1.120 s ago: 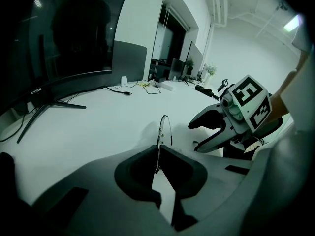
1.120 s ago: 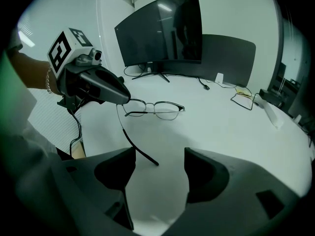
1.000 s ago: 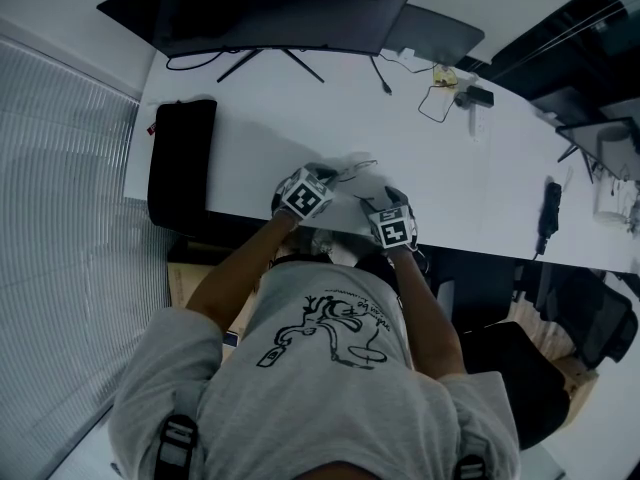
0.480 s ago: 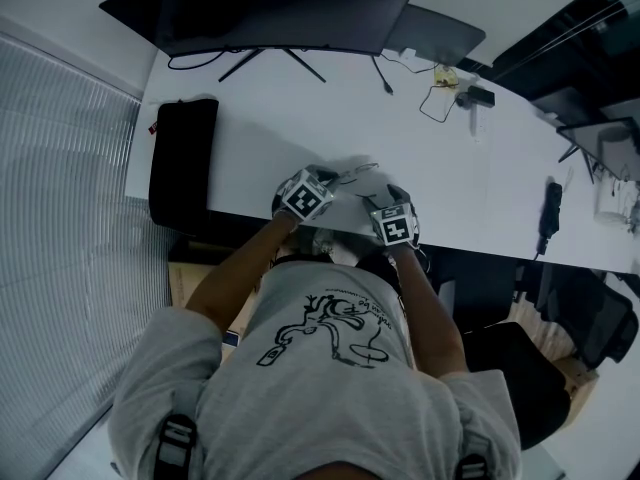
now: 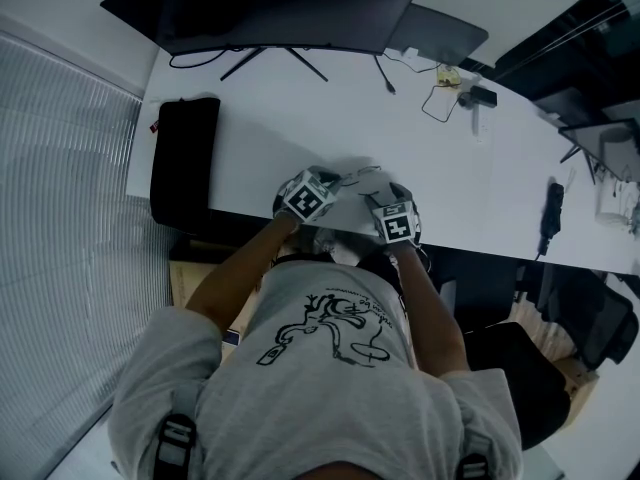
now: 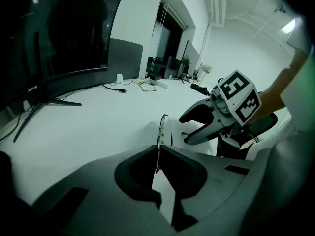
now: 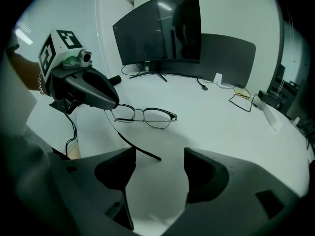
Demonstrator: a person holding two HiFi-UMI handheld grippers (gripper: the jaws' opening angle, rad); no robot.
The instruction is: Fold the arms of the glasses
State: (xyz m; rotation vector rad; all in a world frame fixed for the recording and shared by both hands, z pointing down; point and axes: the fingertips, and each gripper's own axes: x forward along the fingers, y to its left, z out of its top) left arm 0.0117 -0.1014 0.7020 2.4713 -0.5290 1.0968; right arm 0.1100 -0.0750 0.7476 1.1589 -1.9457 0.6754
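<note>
Glasses sit pinched at one hinge end in the left gripper, its jaws nearly closed on the thin frame. Their open arm points straight at the right gripper, its tip at the mouth of those wide, empty jaws.

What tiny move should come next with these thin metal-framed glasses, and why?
Probably the open right gripper pushes the outstretched arm toward the lenses: the left gripper pinches the thin metal-framed glasses at one end, and that arm sticks out unfolded.

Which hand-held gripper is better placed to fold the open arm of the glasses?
Right. The left hand-held gripper is shut on the glasses at one end. The right hand-held gripper is open and free, with the unfolded temple arm pointing toward its jaws.
</note>
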